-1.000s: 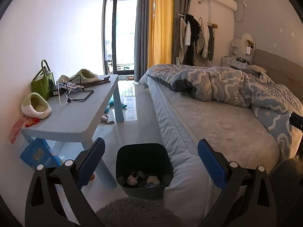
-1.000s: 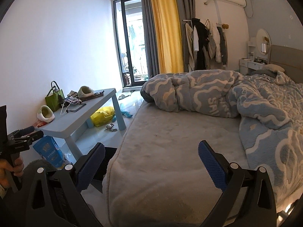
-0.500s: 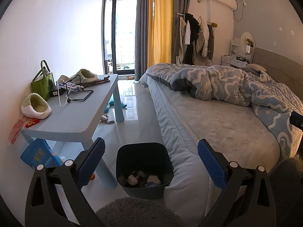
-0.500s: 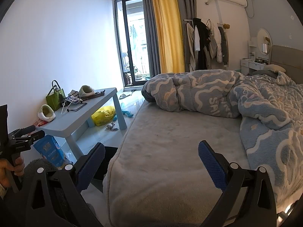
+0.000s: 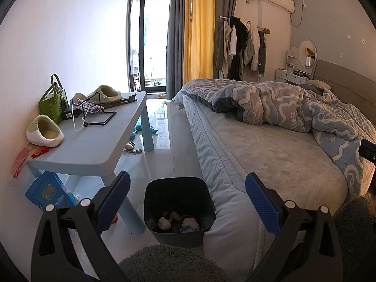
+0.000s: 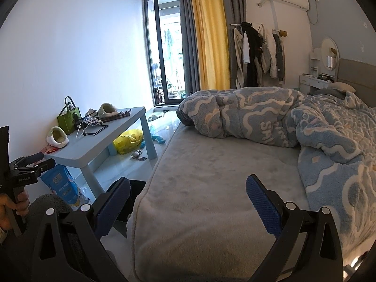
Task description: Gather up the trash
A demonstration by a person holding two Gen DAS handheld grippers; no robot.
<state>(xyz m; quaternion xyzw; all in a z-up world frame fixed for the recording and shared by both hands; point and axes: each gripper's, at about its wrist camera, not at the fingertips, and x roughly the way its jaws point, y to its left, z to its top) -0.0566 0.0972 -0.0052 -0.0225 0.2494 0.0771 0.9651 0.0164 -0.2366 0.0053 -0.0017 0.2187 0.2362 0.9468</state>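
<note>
A dark bin (image 5: 178,188) stands on the floor between the blue table and the bed, with crumpled trash (image 5: 178,221) at its bottom. My left gripper (image 5: 188,204) is open and empty, held above and just short of the bin. My right gripper (image 6: 188,204) is open and empty over the foot of the bed (image 6: 211,188); the bin's edge (image 6: 136,192) shows behind its left finger. A small crumpled item (image 5: 131,146) lies on the floor under the table, also in the right wrist view (image 6: 137,155).
The light blue table (image 5: 94,145) holds slippers (image 5: 44,134), a green bag (image 5: 52,103) and a wire stand (image 5: 98,117). A blue packet (image 5: 49,192) leans under it. A yellow bag (image 6: 128,141) lies beneath. A grey fluffy rug (image 5: 169,263) lies below.
The left gripper has risen and drawn back slightly, so the bin sits a little lower in view. The right gripper has barely shifted. Both stay open.
</note>
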